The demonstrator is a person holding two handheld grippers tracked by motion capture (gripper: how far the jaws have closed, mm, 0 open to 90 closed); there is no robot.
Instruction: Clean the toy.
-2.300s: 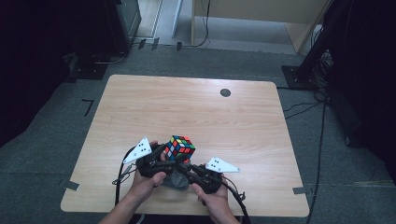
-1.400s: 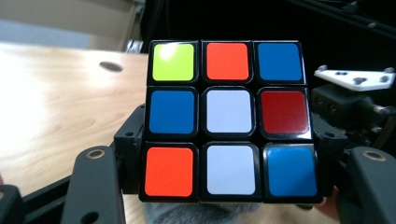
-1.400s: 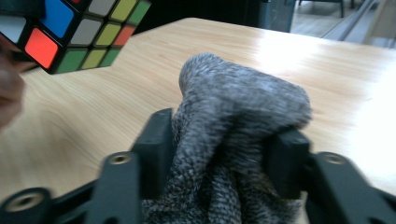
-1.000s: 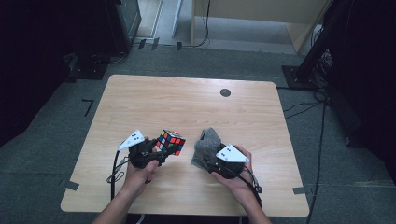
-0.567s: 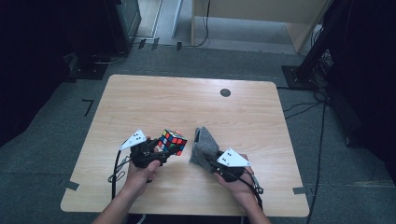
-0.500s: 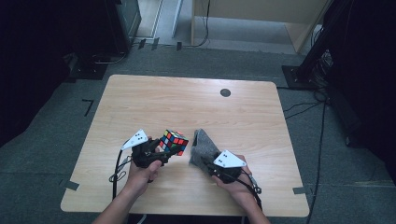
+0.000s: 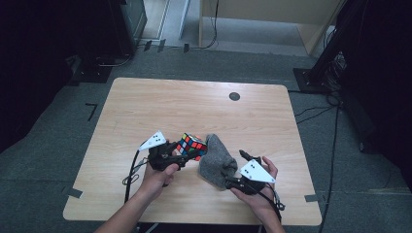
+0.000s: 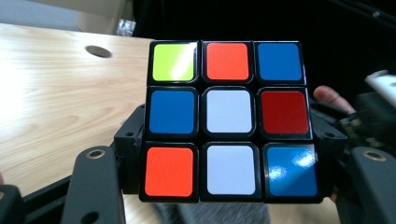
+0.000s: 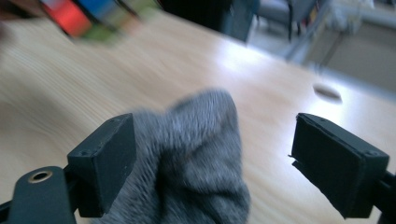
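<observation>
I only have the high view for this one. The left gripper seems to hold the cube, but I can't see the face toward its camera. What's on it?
Observer: In the left gripper view the cube has a white centre, with yellow-green, orange and blue along the top row.
Reviewer: Do the left gripper's jaws really clamp it?
Observer: Yes, the black jaws press its two sides there; the left gripper is shut on it.
Reviewer: And the right one, on the grey cloth?
Observer: The right gripper has just been opening: the grey cloth lies against one jaw, with a clear gap to the other.
</observation>
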